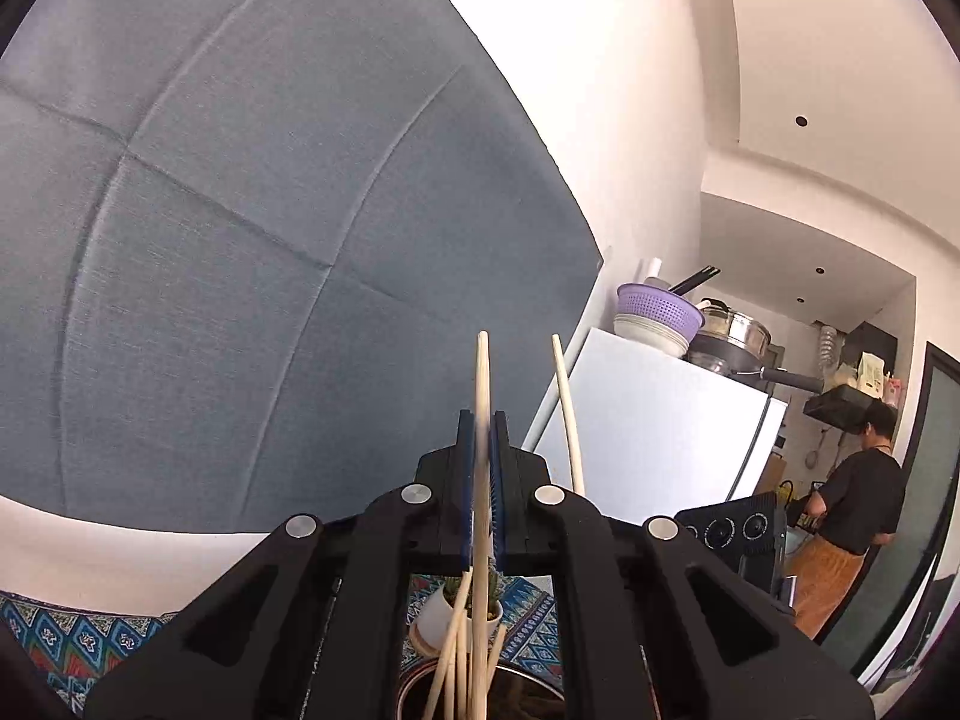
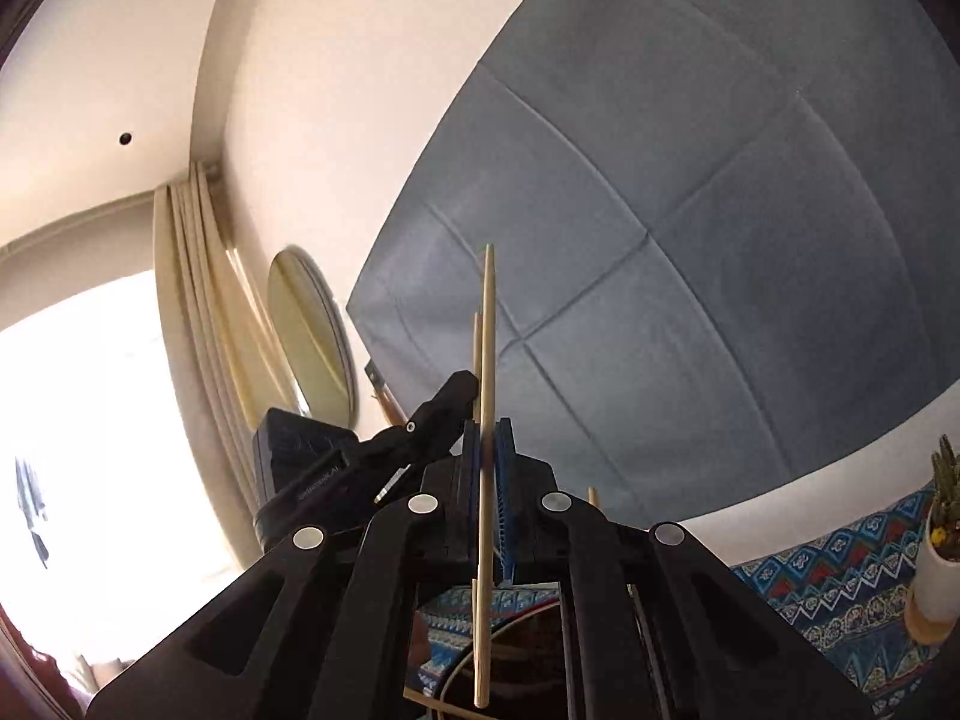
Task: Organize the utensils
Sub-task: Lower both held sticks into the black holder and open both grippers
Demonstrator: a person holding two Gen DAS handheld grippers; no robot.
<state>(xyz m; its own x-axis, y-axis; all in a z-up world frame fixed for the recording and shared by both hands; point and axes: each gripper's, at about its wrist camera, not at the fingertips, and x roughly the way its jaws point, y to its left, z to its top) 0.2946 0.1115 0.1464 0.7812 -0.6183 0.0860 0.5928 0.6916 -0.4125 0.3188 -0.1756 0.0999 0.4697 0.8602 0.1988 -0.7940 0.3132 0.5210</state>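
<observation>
The left claw's (image 1: 482, 420) frame hides most of the pot (image 1: 480, 690) at six o'clock, and the sticks' (image 1: 462, 648) lower ends run off the frame's bottom edge. On the right wrist view, the plant (image 2: 939, 516) at three o'clock is cut by the rim. The items on the fridge (image 1: 648, 414) are too small to read.

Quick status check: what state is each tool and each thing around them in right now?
Left tool: shut on a chopstick, upright.
Right tool: shut on a chopstick, upright.
Loose chopsticks: standing bunched in a dark holder below the left tool.
Potted cactus: upright on the patterned cloth.
</observation>
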